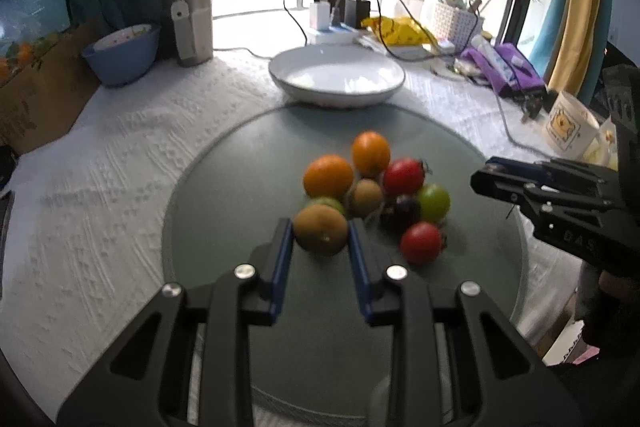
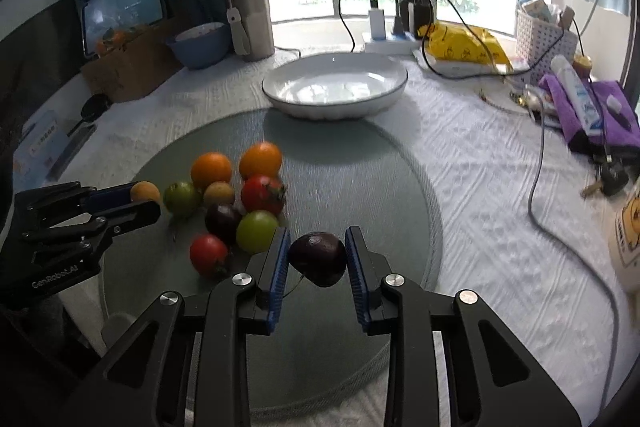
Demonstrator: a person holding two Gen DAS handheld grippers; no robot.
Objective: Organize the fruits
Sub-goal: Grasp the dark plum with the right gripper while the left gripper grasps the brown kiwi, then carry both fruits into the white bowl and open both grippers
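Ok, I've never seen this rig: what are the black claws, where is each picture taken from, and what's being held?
No robot here: a person holds a two-finger gripper in each hand, each with a camera looking along its fingers. The left camera shows the left gripper shut on a brown kiwi. The right camera shows the right gripper shut on a dark purple fruit. Each view catches the other gripper at its edge. Oranges, tomatoes and other fruit lie on a round grey mat. Behind it stands an empty white dish.
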